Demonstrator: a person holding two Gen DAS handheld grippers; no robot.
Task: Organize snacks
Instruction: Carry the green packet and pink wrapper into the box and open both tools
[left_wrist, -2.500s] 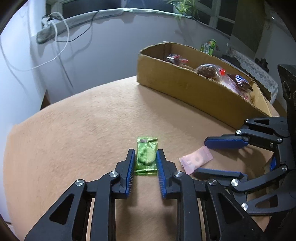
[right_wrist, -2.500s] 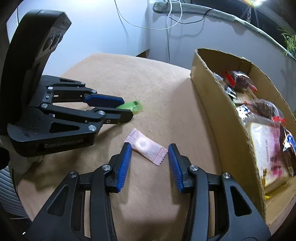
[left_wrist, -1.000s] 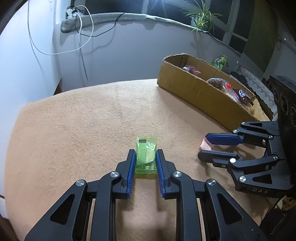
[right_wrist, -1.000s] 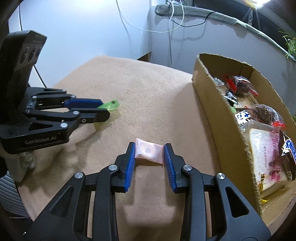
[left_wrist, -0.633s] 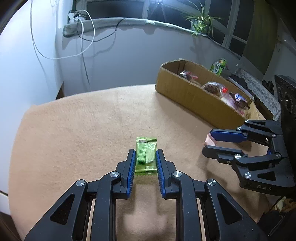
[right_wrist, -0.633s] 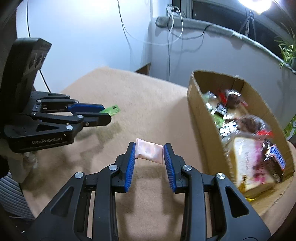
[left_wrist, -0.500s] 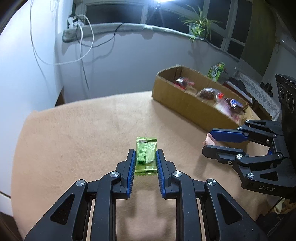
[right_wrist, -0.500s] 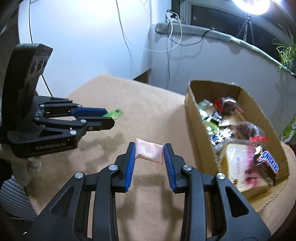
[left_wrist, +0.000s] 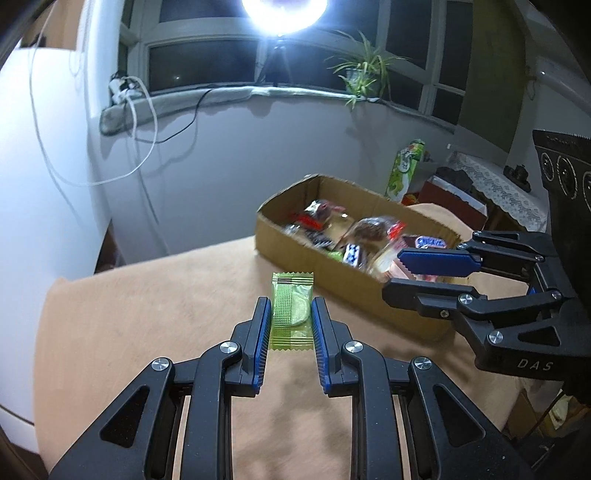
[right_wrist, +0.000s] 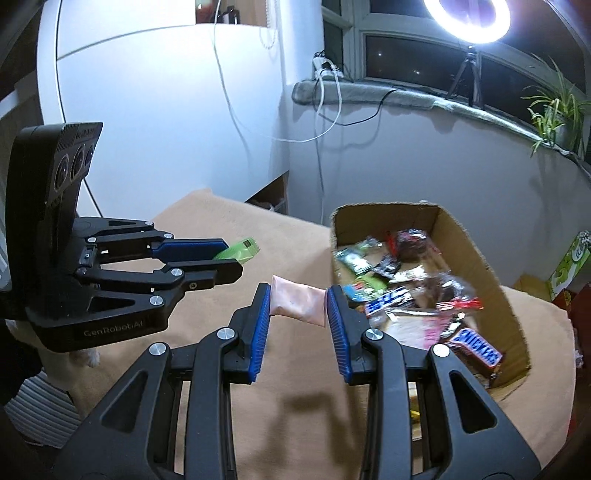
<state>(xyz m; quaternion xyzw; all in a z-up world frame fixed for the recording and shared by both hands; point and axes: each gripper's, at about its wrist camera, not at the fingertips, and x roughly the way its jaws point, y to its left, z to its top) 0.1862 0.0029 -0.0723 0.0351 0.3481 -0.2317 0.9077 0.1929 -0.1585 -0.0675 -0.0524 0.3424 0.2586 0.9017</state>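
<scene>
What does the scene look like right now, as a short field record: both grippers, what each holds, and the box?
left gripper: shut on the green wrapped candy packet, held off the cloth
right gripper: shut on the pink wrapped candy packet, held off the cloth
open brown cardboard box: on the tan cloth-covered table, already holds wrapped snacks
packets in box: neither yet
</scene>
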